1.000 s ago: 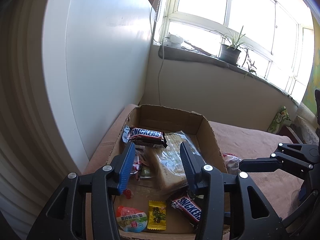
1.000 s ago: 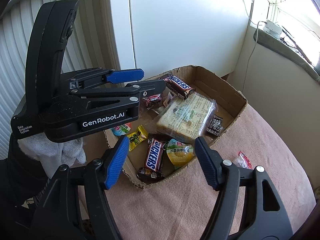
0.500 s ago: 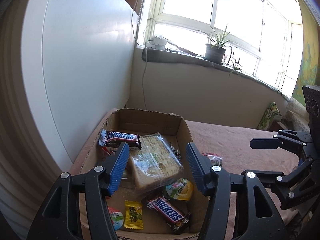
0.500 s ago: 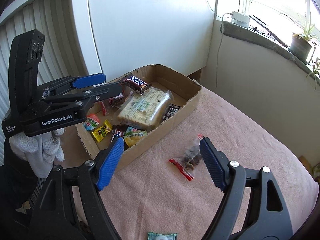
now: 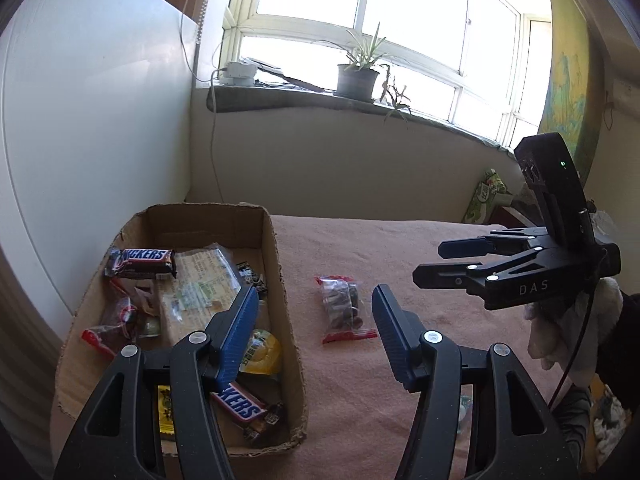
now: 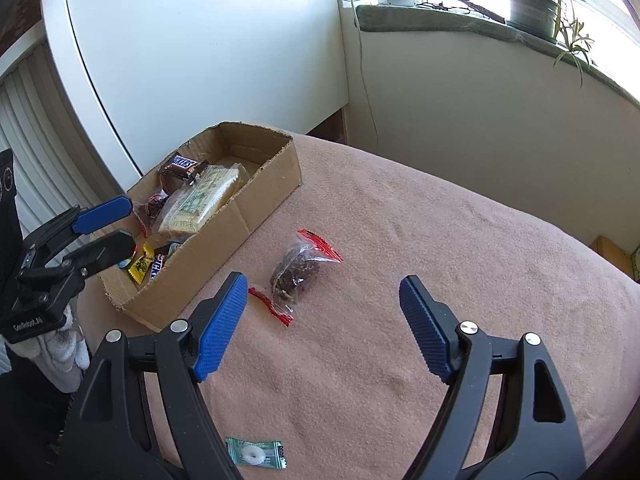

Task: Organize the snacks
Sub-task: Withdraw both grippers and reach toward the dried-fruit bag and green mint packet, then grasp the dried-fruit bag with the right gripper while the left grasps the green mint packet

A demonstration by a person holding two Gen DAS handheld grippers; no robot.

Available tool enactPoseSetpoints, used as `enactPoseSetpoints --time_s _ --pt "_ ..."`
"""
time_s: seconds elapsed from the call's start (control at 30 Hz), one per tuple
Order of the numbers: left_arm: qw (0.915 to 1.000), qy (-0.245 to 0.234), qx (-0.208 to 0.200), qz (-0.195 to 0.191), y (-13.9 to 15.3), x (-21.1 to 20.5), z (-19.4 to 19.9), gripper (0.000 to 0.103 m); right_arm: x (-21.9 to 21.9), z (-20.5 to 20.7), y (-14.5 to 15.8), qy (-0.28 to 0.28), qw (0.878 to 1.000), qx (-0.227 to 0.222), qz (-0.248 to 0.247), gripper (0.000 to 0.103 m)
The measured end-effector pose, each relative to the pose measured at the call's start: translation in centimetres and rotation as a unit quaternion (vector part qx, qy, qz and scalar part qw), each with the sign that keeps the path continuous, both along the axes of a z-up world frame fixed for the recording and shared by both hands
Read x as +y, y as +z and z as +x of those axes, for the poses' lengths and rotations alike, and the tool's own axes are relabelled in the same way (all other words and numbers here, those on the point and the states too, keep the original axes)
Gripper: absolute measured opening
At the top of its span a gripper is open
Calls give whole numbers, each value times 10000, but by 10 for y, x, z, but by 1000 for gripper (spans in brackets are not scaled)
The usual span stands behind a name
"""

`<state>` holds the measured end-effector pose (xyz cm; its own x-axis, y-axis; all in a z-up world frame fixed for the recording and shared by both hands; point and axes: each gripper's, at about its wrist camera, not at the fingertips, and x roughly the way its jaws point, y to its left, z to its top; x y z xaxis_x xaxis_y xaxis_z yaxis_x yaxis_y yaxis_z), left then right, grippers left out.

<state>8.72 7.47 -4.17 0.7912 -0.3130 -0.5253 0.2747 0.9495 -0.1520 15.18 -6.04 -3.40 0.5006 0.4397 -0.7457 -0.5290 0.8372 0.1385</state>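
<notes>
Pink blanket (image 6: 400, 240) | left gripper (image 5: 312, 332) jaws wide, empty | right gripper (image 6: 320, 320) jaws wide, empty, above dark snack bag (image 6: 298, 272)

The left gripper (image 5: 312, 330) is hovering with its blue-padded fingers (image 5: 236, 332) spread wide, gripping nothing. The right gripper (image 6: 322, 326) is hanging likewise, jaws wide apart and empty. Both hands (image 5: 560, 320) are apparently wearing white gloves, though only partly visible.

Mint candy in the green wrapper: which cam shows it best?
Right wrist view: the mint candy lies in full sight on the pink blanket, near the bottom edge. In the left wrist view it is almost wholly hidden behind the gripper's own frame.
</notes>
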Motion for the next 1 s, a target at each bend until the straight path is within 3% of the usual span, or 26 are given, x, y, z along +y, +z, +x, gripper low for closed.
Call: enactPoseSetpoints --time_s 0.1,0.23,0.53,0.73,0.87,1.0 --pt "9987 -474 185 -13 -11 -19 -7 57 -4 3 -7 -50 9998 178 73 81" --pt "9903 -1126 730 -364 -28 -39 -11 49 -4 9 -15 -104 9991 373 198 81" --pt "9757 -1908 947 507 -57 -94 -37 38 17 18 -27 -12 9976 678 166 81" --pt "9712 -1990 920 929 -69 -114 -43 37 38 26 -38 118 9961 865 125 81" --pt "9712 -1920 932 1064 -74 -118 -42 26 53 32 -47 178 9954 945 9 79" --pt "9718 -1851 863 1178 -75 -121 -42 23 65 41 -57 161 9945 1024 -172 74"
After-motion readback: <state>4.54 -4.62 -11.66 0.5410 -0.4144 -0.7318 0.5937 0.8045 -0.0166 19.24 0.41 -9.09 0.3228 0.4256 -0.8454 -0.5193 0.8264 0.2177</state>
